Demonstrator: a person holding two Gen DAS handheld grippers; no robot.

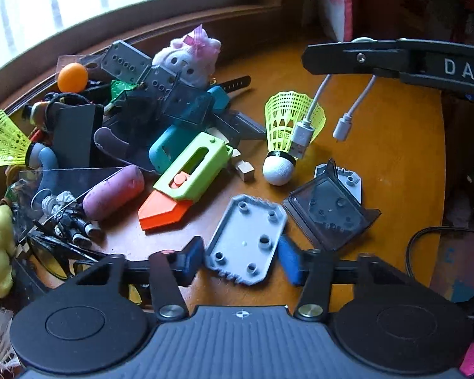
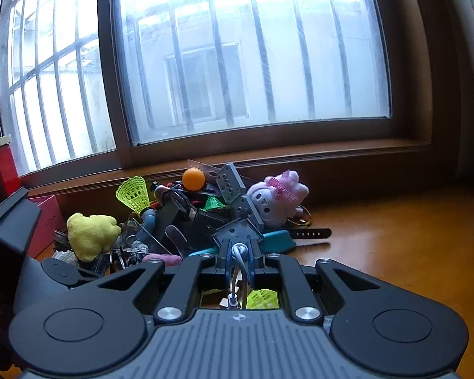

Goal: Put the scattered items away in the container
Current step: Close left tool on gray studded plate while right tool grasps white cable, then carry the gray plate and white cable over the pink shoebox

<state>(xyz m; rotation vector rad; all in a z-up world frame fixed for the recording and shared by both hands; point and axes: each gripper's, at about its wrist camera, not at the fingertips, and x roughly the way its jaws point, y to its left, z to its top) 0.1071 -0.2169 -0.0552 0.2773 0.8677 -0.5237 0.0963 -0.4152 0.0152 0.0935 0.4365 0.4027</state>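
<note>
The left gripper point(image 1: 241, 257) sits low in the frame, fingers apart on either side of a grey plate point(image 1: 246, 238) lying flat on the table point(image 1: 395, 164). The right gripper point(image 2: 239, 254) is clamped on a white cable point(image 2: 238, 252), whose two plugs dangle at upper right of the left view, over a shuttlecock point(image 1: 287, 132). The container point(image 1: 47, 177) sits at left, heaped with toys.

White USB cable point(image 1: 312, 117) dangling over yellow shuttlecock point(image 1: 287, 120).
</note>
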